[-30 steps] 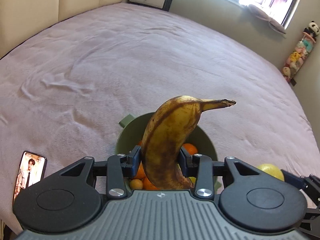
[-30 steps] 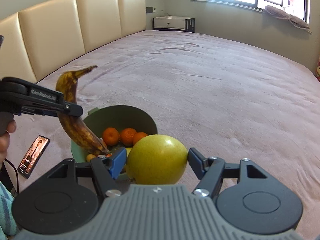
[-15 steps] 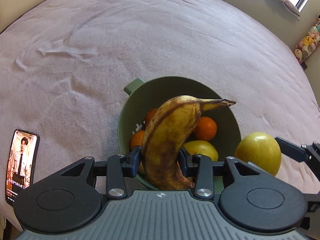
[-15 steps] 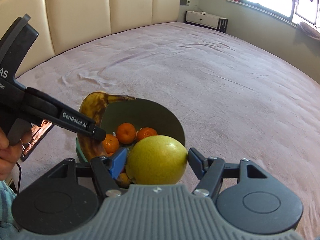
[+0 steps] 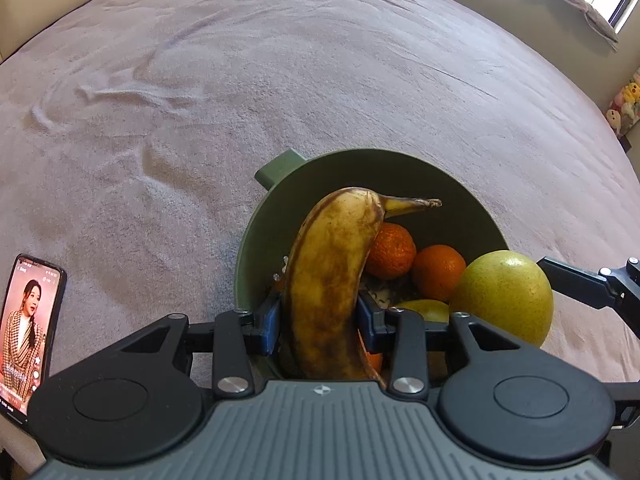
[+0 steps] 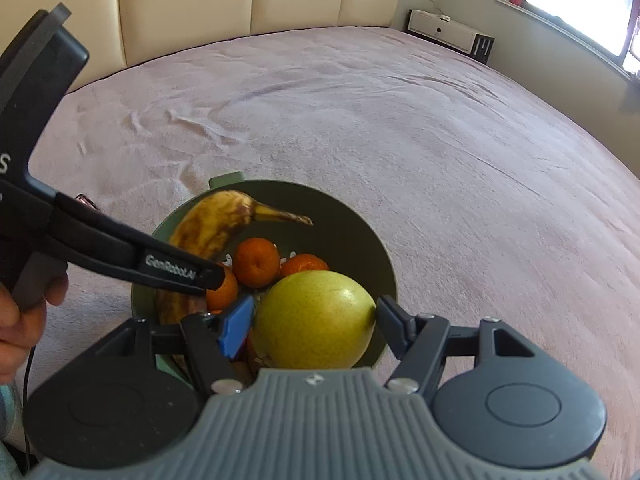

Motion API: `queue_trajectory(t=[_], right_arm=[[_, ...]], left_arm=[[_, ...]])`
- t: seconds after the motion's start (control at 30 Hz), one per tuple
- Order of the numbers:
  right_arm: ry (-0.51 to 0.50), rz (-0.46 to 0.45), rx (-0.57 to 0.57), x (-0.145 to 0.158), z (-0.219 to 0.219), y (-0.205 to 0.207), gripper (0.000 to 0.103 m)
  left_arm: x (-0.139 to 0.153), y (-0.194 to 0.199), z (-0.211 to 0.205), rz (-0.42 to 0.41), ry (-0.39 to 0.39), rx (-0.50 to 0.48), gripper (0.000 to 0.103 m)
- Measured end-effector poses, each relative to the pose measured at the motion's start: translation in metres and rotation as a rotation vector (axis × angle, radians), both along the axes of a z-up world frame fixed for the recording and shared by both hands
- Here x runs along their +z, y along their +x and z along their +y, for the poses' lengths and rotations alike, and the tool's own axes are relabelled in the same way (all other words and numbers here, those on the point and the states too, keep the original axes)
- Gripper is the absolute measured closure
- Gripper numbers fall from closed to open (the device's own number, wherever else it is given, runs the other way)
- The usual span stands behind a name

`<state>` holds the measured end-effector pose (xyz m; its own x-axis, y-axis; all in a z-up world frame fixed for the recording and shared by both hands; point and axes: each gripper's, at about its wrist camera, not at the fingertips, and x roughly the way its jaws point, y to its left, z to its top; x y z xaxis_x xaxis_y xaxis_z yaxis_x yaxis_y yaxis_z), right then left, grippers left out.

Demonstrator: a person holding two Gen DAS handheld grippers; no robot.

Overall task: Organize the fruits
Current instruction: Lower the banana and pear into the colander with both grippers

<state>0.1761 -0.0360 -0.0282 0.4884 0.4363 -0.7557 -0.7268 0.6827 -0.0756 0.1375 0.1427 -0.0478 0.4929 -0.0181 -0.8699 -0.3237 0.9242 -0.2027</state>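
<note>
Hidden or cut off, as we see it: banana, lower end behind the left claw body; phone, bottom behind the same body; bowl, near rim covered; 1 small fruit under the pear, kind unclear.

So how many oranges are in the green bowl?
3: middle orange, right orange behind the pear, left orange beside the banana. More may hide underneath.

"GenRobot.AI" on left gripper finger arm; phone txt unreadable.
</note>
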Motion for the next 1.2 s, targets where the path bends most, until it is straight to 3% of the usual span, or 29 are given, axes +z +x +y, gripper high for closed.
queue_trajectory(t=[0.4,0.47,0.63,0.9,0.97,1.2], right_arm=[[-0.040,-0.014,0.065,-0.004,0.010,0.006,0.038],[-0.050,-0.016,0.068,-0.005,0.011,0.007,0.038],[-0.034,-0.006,0.079,-0.005,0.012,0.011,0.038],[-0.022,0.006,0.183,-0.010,0.035,0.012,0.038],[-0.018,0.017,0.212,-0.013,0.041,0.013,0.038],[-0.025,0.042,0.239,-0.023,0.048,0.021,0.038]], left_arm=[[-0.012,0.007,0.002,-0.013,-0.001,0.006,0.058],[-0.012,0.006,0.005,-0.014,-0.021,0.013,0.055],[-0.010,0.000,0.027,-0.033,-0.168,0.095,0.051],[-0.007,-0.003,0.035,-0.024,-0.229,0.136,0.055],[-0.007,-0.003,0.036,-0.027,-0.247,0.144,0.059],[-0.006,-0.003,0.037,-0.026,-0.235,0.148,0.060]])
